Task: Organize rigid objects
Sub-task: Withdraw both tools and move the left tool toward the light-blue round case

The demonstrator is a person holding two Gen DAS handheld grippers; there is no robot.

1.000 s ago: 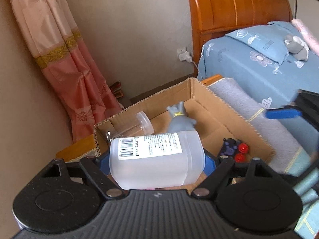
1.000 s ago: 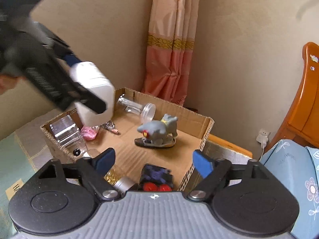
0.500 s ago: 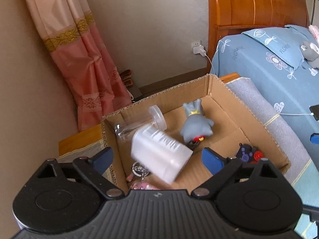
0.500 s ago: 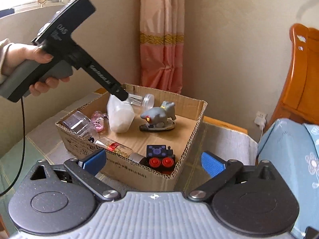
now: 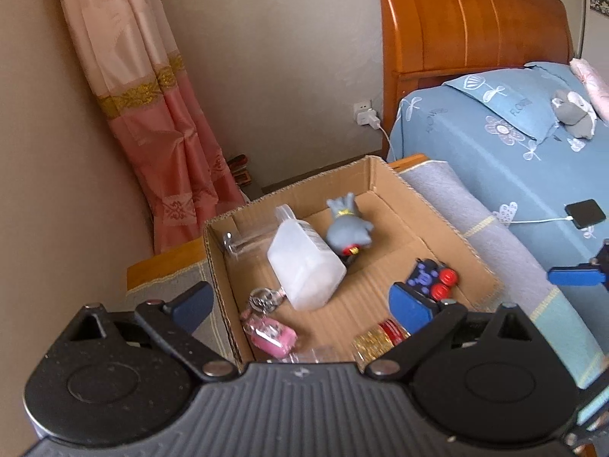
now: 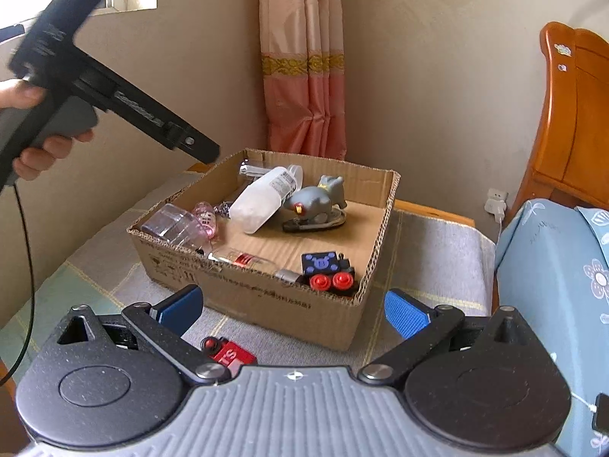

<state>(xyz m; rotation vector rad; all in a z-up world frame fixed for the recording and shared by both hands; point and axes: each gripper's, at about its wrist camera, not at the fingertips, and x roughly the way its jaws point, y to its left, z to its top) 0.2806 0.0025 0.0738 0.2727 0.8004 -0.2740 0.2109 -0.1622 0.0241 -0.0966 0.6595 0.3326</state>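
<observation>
A cardboard box (image 5: 384, 175) (image 6: 262, 297) stands on a cloth-covered table. In it lie a white plastic bottle (image 5: 304, 262) (image 6: 262, 200), a grey animal figure (image 5: 348, 226) (image 6: 318, 202), a black toy train with red wheels (image 5: 432, 278) (image 6: 329, 268), a clear jar (image 6: 171, 224), a pink trinket (image 5: 272, 333) and a keyring (image 5: 264, 299). My left gripper (image 5: 300, 304) is open and empty above the box's near side. My right gripper (image 6: 293, 310) is open and empty in front of the box. A red object (image 6: 228, 352) lies on the cloth just below it.
A bed with blue bedding (image 5: 495, 144) and a wooden headboard (image 5: 468, 26) stands to the right. A phone on a charging cable (image 5: 584, 213) lies on the bed. A pink curtain (image 5: 160, 114) hangs in the corner. The hand holding the left gripper (image 6: 42, 122) is at upper left.
My left gripper opened and let go of the white bottle, which dropped into the box and now lies beside the grey figure. Both grippers pulled back and up from the box.
</observation>
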